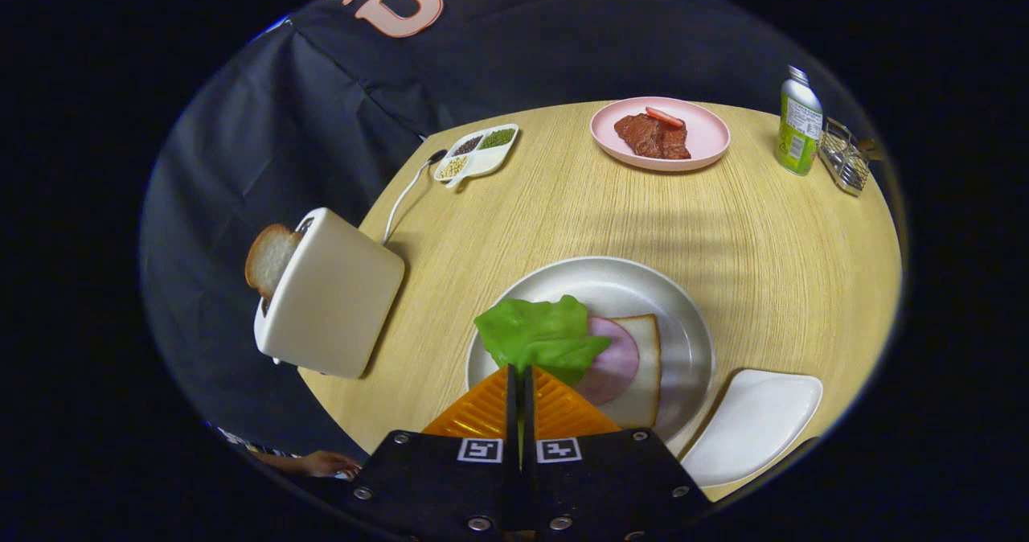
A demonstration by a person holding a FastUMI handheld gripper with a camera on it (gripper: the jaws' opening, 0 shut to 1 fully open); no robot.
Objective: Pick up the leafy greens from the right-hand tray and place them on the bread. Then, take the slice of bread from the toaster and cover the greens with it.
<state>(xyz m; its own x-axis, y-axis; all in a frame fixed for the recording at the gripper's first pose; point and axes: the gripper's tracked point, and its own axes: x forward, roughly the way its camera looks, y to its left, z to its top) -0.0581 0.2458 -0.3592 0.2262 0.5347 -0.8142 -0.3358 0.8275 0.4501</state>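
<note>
My gripper (520, 375) is shut on the leafy greens (540, 338), pinching the near edge of the green leaf between both fingers. The leaf hangs over the round white plate (683, 317) just ahead of the fingers, covering part of a pink ham slice (617, 359) that lies on a slice of bread (645, 365). To the left of the plate stands a cream toaster (334, 297) with a second slice of bread (268, 257) sticking out of its slot.
An empty white tray (756, 425) lies right of the plate near the table's edge. Far across the wooden table (788, 252) sit a pink plate with meat (661, 133), a divided dish of seeds (477, 153), a green bottle (799, 121) and a wire rack (844, 158). A hand (321, 465) shows below the toaster.
</note>
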